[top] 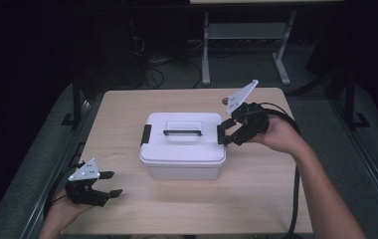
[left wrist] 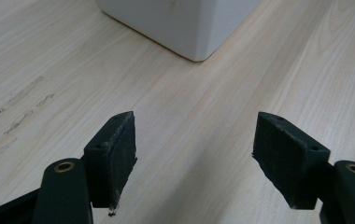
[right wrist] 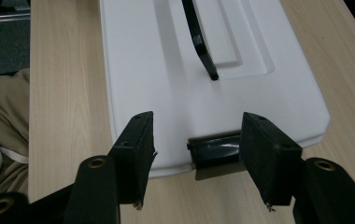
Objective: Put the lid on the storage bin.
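Right tool (right wrist: 195, 156) at box's (top: 183, 145) crosswise-set latch (right wrist: 213, 154)

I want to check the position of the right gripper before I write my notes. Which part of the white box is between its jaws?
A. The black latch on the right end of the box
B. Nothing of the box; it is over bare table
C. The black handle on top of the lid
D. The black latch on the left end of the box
A: in the right gripper view, the right gripper has its jaws on either side of the black latch at the edge of the white box, not pressing it.
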